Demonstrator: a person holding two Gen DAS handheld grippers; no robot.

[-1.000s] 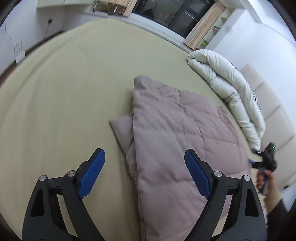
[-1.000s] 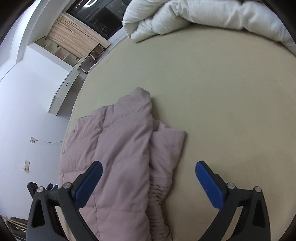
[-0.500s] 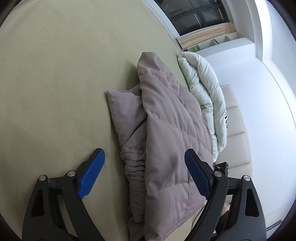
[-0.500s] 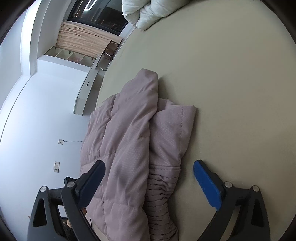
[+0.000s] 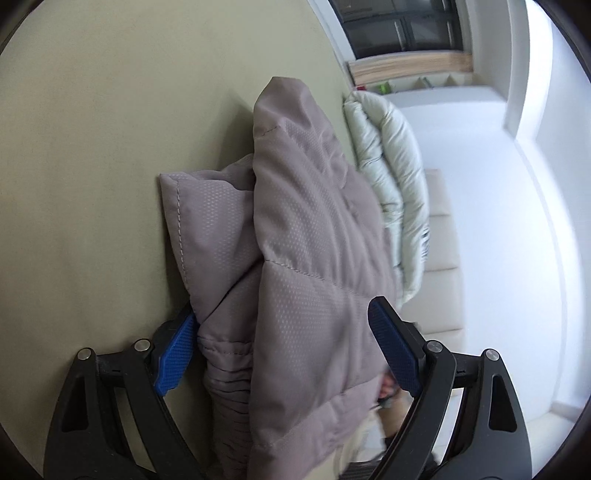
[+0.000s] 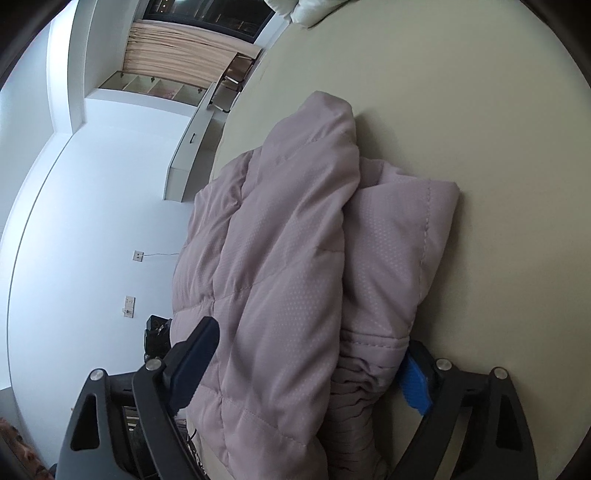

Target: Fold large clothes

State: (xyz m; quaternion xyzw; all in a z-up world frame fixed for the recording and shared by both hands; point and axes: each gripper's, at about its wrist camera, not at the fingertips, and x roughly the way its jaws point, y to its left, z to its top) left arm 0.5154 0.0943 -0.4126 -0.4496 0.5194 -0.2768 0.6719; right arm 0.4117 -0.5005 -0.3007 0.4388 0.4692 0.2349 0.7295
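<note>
On the olive bed (image 5: 92, 166) the left gripper (image 5: 284, 350) and the right gripper (image 6: 306, 362) both stand wide open around the near end of the folded mauve puffer jacket (image 5: 303, 236), not closed on it. Farther back a pale rolled duvet (image 5: 395, 177) lies beside the jacket.

One folded mauve quilted puffer jacket (image 5: 314, 258) is lying on one wide olive-beige bed surface (image 5: 92, 166), and one rolled pale cream duvet (image 5: 395, 177) is lying beside it. Two black handheld grippers are showing, the left gripper (image 5: 288, 347) and the right gripper (image 6: 306, 365), and each one is carrying two blue finger pads (image 5: 175, 360), so four pads in all. On the white wall in the right wrist view, two small wall sockets (image 6: 138, 255) are showing, and one tan curtain (image 6: 184, 48) is hanging under one dark window (image 6: 207, 14).
</note>
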